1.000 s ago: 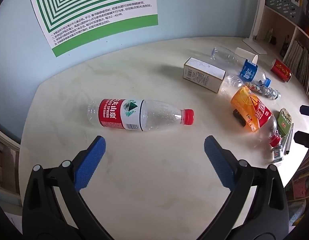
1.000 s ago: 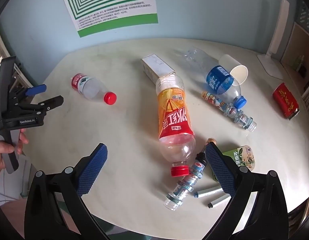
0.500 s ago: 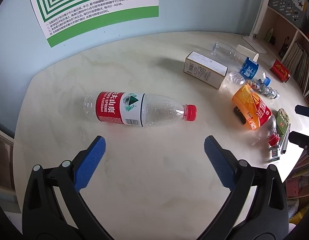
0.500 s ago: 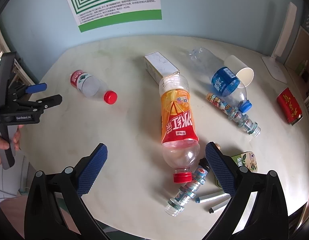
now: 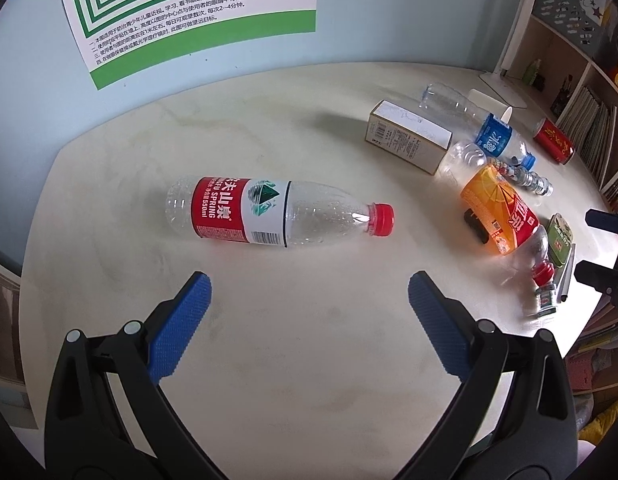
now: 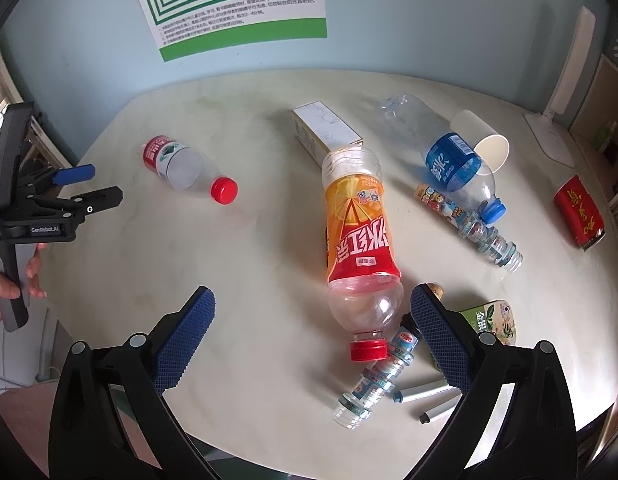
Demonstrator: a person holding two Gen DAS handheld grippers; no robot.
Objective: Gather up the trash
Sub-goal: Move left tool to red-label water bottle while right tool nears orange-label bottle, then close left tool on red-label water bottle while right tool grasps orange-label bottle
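Observation:
A clear water bottle with a red label and red cap point(image 5: 269, 213) lies on its side on the cream table point(image 5: 309, 360), just ahead of my open, empty left gripper point(image 5: 309, 292). It also shows in the right wrist view point(image 6: 185, 168). An orange-and-red drink bottle point(image 6: 359, 240) lies cap towards my open, empty right gripper point(image 6: 313, 312), between its fingers' line. The left gripper shows in the right wrist view point(image 6: 81, 188) at the table's left edge.
A cardboard box point(image 6: 325, 130), a blue-label bottle point(image 6: 449, 156), a paper cup point(image 6: 485, 142), small stacked bottles point(image 6: 469, 224), a red can point(image 6: 579, 212), a green tin point(image 6: 493, 320) and pens point(image 6: 425, 394) lie on the right half. Shelves stand beyond the table's right edge.
Both grippers have moved forward and down towards the table. The red-label bottle and the orange bottle appear closer. Nothing on the table has moved.

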